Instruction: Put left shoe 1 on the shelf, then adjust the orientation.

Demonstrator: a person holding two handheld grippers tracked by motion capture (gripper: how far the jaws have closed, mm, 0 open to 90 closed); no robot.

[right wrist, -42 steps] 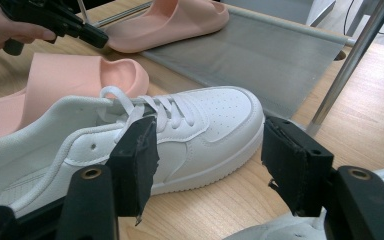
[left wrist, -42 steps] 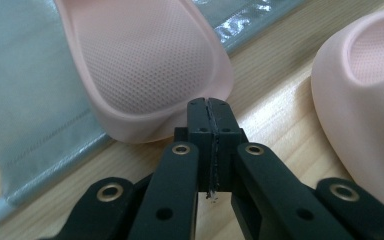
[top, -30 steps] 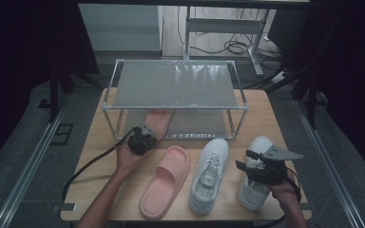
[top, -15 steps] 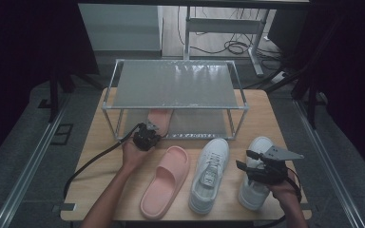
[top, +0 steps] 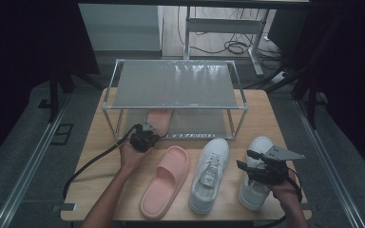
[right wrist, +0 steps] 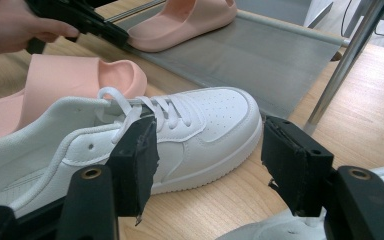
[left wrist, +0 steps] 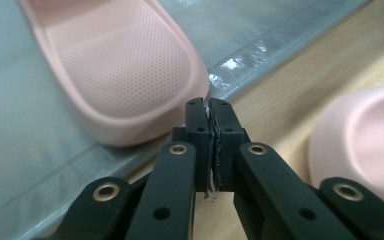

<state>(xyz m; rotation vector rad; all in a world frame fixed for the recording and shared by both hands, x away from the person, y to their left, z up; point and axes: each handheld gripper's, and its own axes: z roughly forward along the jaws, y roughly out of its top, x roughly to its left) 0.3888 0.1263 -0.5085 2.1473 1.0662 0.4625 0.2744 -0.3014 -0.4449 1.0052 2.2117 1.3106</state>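
Now left hand-held gripper slightly nearer shelved slipper, jaws closed

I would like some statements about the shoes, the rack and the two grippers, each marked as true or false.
1. One pink slipper lies on the lower shelf of the rack. True.
2. The left gripper has its jaws wide open. False: they are shut, with nothing between them, just behind the slipper's heel.
3. Two white sneakers stand on the table. True: one sneaker is beside the second pink slipper, the other sneaker is under the right gripper.
4. The right gripper is clamped on a sneaker. False: its jaws are open and hold nothing.
5. The rack's top shelf carries a shoe. False: it is bare.
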